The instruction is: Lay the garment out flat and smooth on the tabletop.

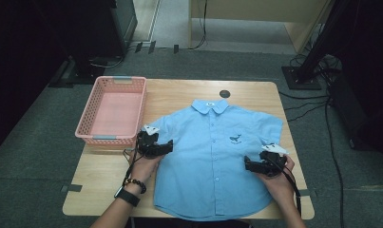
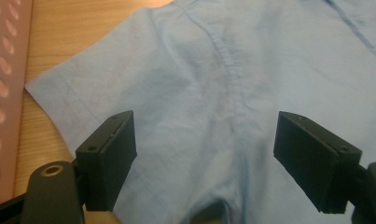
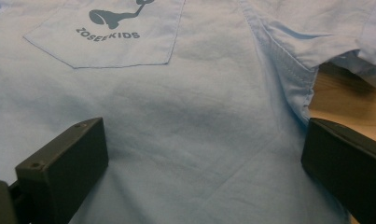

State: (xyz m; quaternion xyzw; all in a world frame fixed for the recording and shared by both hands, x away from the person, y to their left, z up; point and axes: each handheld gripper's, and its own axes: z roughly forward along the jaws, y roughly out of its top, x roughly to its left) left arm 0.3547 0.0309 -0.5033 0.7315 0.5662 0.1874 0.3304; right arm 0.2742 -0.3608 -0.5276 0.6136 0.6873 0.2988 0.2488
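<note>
Left claw (image 2: pixel 204 163) and right claw (image 3: pixel 204 172) both gape wide, holding nothing, over the flat blue shirt (image 1: pixel 213 156).

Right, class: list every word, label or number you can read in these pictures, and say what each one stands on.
"ZOSEEKIDS": printed under the whale picture on the chest pocket of the blue shirt.
Collar label of the shirt: too small to read.
No other text is readable.
</note>
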